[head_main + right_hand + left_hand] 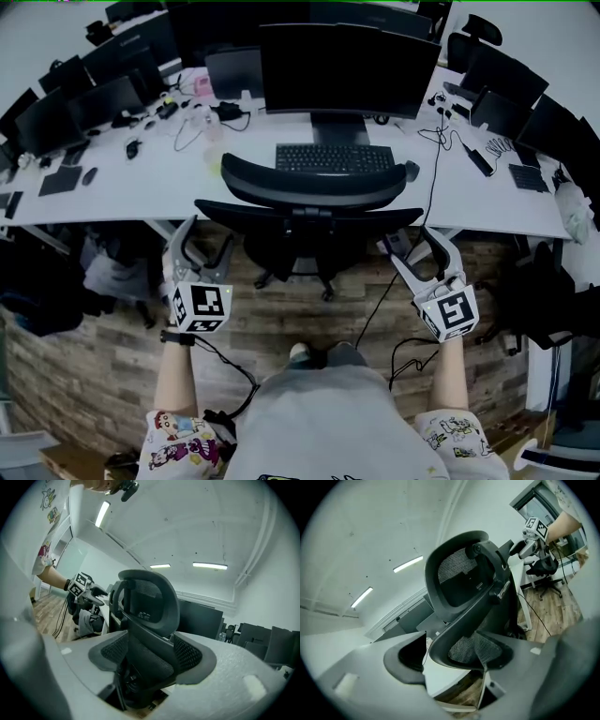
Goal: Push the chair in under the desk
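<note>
The black mesh office chair (309, 192) stands straight ahead of both grippers, its backrest spanning the space between them and its headrest reaching over the near edge of the white tabletop (141, 178) beyond. The left gripper (208, 239) has its jaws wide apart around the backrest's left edge, with a strip of tabletop showing between the outer jaw and the chair. The right gripper (412, 242) likewise has its jaws spread around the right edge, which fills most of the gap, and a keyboard (335, 157) and dark monitor (349, 70) lie farther ahead.
</note>
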Demonstrator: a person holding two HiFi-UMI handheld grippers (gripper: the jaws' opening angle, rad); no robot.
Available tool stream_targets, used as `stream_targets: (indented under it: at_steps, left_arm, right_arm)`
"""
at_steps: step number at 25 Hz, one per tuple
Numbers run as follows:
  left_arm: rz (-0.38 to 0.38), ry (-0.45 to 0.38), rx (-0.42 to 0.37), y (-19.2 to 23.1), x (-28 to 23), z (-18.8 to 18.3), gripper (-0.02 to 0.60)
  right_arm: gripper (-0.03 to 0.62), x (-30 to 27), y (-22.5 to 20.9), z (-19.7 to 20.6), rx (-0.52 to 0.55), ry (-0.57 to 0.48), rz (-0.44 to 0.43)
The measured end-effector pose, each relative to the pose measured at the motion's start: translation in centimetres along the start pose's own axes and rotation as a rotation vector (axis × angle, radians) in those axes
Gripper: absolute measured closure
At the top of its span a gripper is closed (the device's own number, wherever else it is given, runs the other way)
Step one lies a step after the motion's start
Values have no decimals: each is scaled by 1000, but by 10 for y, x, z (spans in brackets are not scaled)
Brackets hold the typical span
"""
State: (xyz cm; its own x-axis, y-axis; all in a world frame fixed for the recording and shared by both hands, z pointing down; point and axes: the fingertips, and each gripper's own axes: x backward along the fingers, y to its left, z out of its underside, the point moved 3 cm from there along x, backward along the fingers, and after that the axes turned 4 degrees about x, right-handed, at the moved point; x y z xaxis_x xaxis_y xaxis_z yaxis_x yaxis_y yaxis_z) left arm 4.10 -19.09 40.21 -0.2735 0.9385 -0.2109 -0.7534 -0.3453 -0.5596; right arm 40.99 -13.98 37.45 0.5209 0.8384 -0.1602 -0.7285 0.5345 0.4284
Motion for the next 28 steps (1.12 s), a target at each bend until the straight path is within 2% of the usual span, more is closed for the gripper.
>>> stream_targets:
  at_steps: [4, 9, 16, 21, 28]
  left_arm:
    - [0, -41, 108, -8, 20, -13, 267]
    - [19, -83, 284, -29, 46, -22, 280]
    - [103, -107, 545, -68, 63, -24, 329]
    - [136, -124, 643, -81, 69, -29, 381]
    - [215, -105, 717, -102, 76, -26, 462]
  right_arm:
    - [297, 10, 20, -17, -62, -59, -7]
    - [356, 16, 48, -32, -156, -133, -16]
    - [457, 22, 73, -36, -266, -173, -8]
    - [520, 24, 85, -31, -343, -176, -8]
    - [592, 19, 96, -20, -412, -135, -24]
